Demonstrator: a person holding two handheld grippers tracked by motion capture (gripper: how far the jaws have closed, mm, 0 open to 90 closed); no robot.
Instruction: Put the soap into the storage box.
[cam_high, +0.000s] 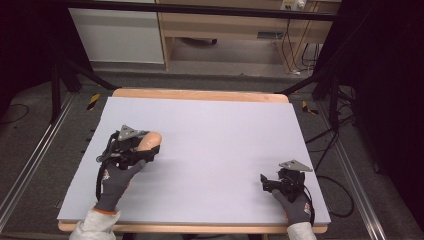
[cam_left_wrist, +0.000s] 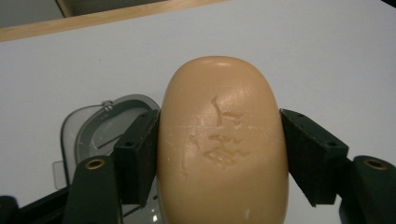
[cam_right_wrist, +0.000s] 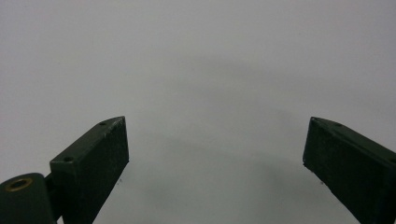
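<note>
Soap (cam_left_wrist: 222, 144) is sitting clamped between the jaws of our left hand-held gripper (cam_left_wrist: 219, 154) just above a grey dish (cam_left_wrist: 88, 126) on the surface (cam_high: 210, 135), so we are judging placement comes next, while our right hand-held gripper (cam_right_wrist: 215, 158) is gaping empty.

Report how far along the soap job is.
Done: the left tool has closed on the tan oval soap bar, jaws pressing both sides. In hand: the bar is held above the clear grey plastic soap dish. Left: whether it goes in or comes out is unclear. The right tool waits open.
</note>
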